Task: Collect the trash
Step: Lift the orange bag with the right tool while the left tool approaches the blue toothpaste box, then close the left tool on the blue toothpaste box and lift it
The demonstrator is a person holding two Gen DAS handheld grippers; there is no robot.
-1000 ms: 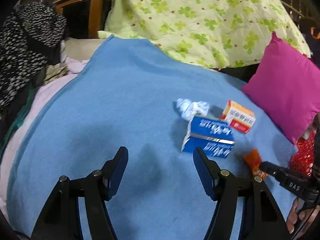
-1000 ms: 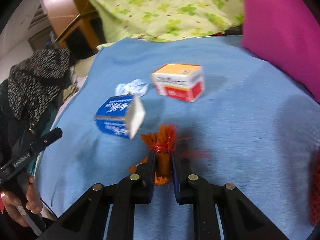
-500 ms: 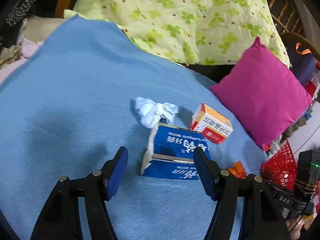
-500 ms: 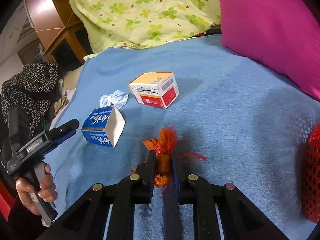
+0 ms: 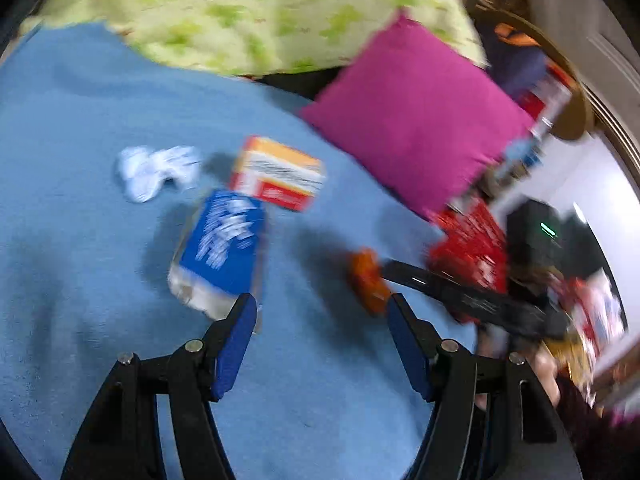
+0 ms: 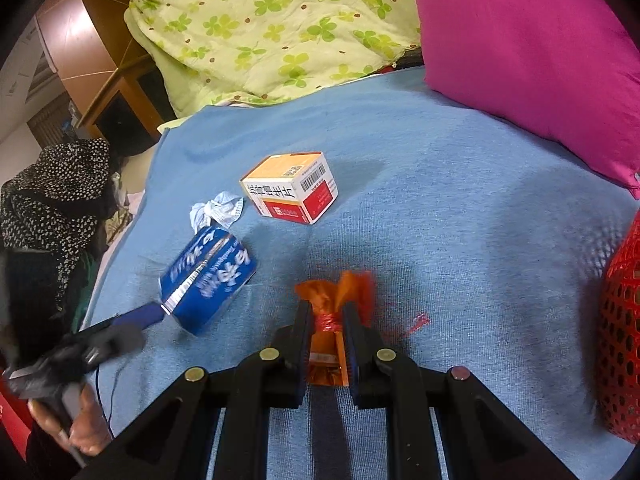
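Right tongs (image 6: pixel 326 316) clamped on orange wrapper (image 6: pixel 334 300) just above bed blanket (image 6: pixel 460 208): carry to red basket (image 6: pixel 622 340) at right, w/ left tongs (image 5: pixel 320 320) wide beside blue box (image 5: pixel 222 248).

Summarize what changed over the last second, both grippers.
The left gripper swung right, stayed open, and its left finger now touches the blue box, which has been turned and tipped from how it lay. The right gripper stays shut on the orange wrapper, hardly moved. The crumpled paper, orange-and-red box, pink pillow and red basket stayed put.
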